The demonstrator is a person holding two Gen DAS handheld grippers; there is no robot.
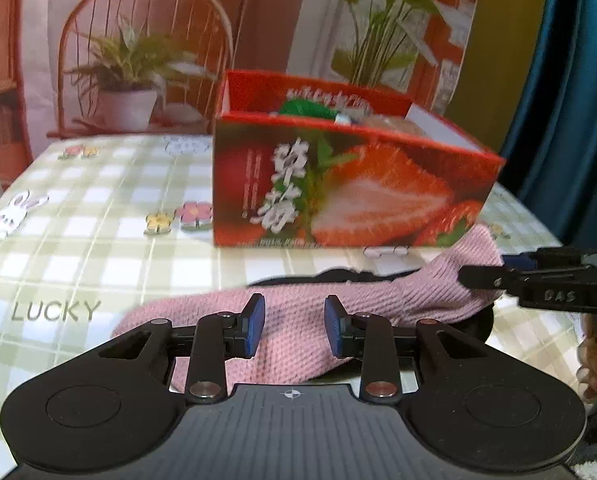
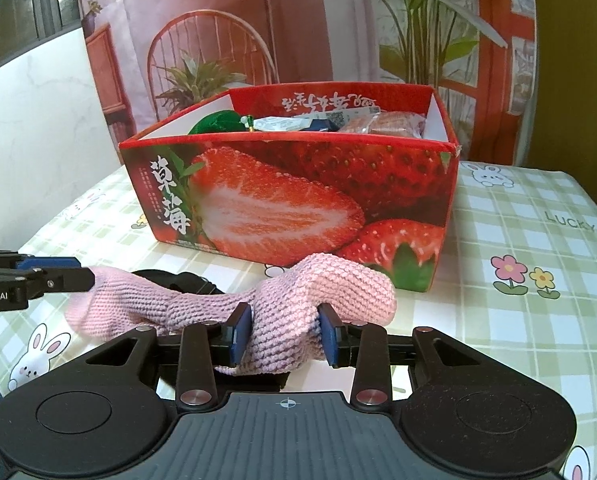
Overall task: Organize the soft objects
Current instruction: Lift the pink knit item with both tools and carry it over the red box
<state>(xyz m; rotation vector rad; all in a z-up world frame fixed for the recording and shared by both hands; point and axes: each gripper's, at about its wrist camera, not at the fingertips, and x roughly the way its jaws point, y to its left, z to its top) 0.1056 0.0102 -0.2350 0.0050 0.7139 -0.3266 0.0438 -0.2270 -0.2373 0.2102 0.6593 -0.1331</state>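
Pink knit cloth [image 2: 282,312] bunched in right tongs [image 2: 284,334], left tongs [image 1: 294,326] parted around it, black item [image 2: 178,282] beneath mostly hidden

The strawberry box [image 2: 290,196] blocks the way ahead; open tablecloth [image 2: 538,280] lies on either side.

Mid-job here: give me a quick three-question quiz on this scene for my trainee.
1. True or false: the strawberry box is empty.
2. The right gripper is shut on: A) a spoon, B) the pink knitted cloth, C) nothing.
3. Fill in: the cloth is ___ the box (inside / in front of).
Key: 1 false; 2 B; 3 in front of.
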